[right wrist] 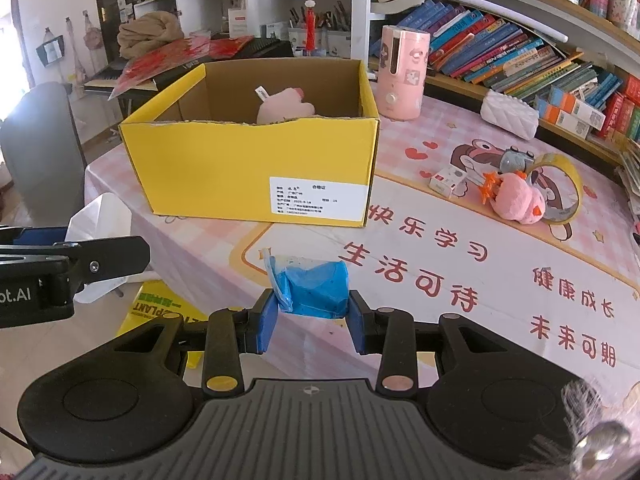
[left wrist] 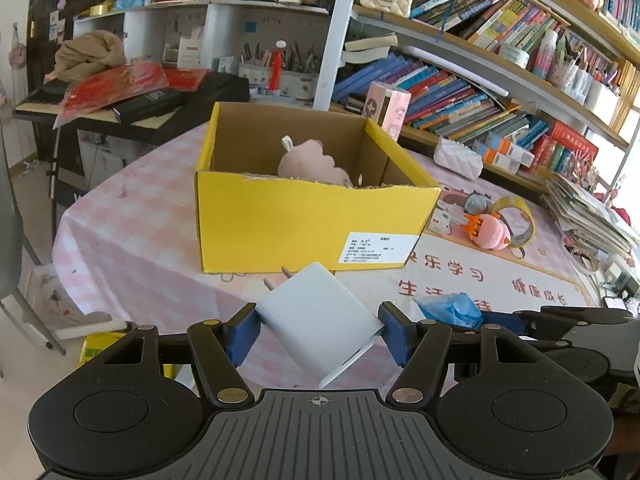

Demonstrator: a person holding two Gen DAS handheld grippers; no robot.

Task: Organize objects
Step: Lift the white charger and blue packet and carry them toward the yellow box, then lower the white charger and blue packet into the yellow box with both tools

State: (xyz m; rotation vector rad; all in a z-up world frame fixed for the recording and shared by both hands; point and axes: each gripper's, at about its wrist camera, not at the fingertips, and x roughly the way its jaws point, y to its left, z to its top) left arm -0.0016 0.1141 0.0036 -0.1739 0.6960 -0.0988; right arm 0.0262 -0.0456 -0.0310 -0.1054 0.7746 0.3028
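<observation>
Left wrist view shows the big yellow box point(left wrist: 312, 216) on the worktop point(left wrist: 132, 232), a pink soft toy point(left wrist: 310, 164) inside. Near it, the left claw point(left wrist: 320, 332) is clamped on a white plug point(left wrist: 320, 320). It looks hard, smooth and light, so its flat sides seem best to squeeze. Only the right wrist view shows the right claw point(right wrist: 312, 320) clamped on a blue bag point(right wrist: 314, 290), which looks soft and squashy.
</observation>
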